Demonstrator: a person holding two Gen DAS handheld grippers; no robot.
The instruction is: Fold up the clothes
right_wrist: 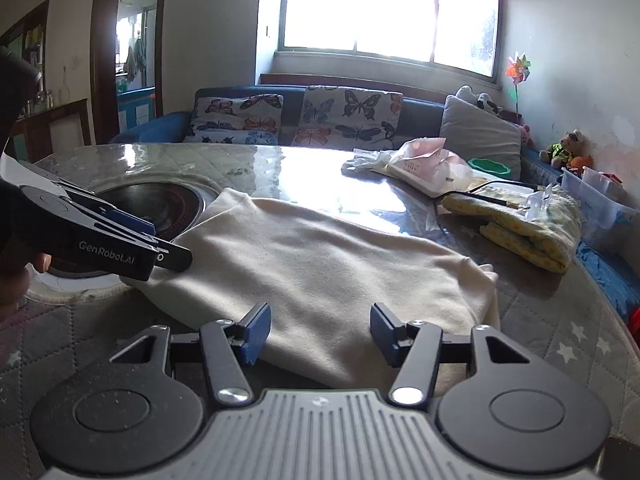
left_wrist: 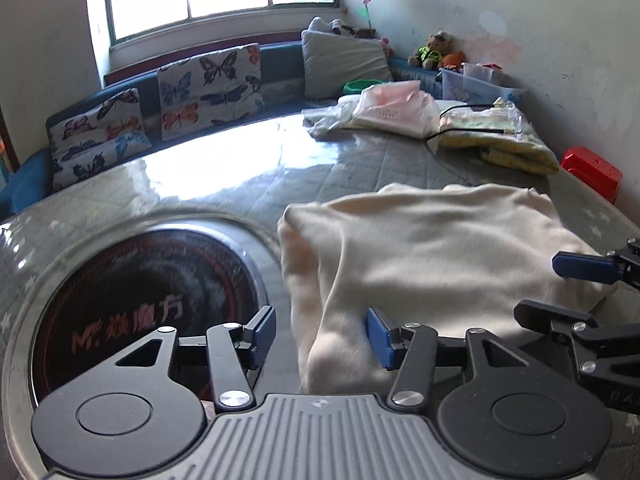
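A cream garment [right_wrist: 320, 264] lay folded on the bench [right_wrist: 168, 164], which was covered with a grey quilted cloth under a shiny clear sheet. The garment sat at the near side of the bench, just beside a round black cooker plate [left_wrist: 148, 300] set into the surface.

The left gripper [left_wrist: 320, 338] stood over the left edge of the garment. Its blue fingers [left_wrist: 378, 336] were about half apart, and a fold of the cloth lay between them, but the pads did not press on it. The right gripper [right_wrist: 320, 334] stood at the near edge of the same garment, and its fingers [right_wrist: 256, 332] were also about half apart, with cloth between them and no grip on it.

At the far side of the bench lay a yellow folded blanket [right_wrist: 532, 224] with a black cable across it, and a pink plastic bag [right_wrist: 428, 164] near it. Behind the bench stood a blue sofa [right_wrist: 160, 130] with butterfly cushions [right_wrist: 348, 116] under a bright window [right_wrist: 360, 4].
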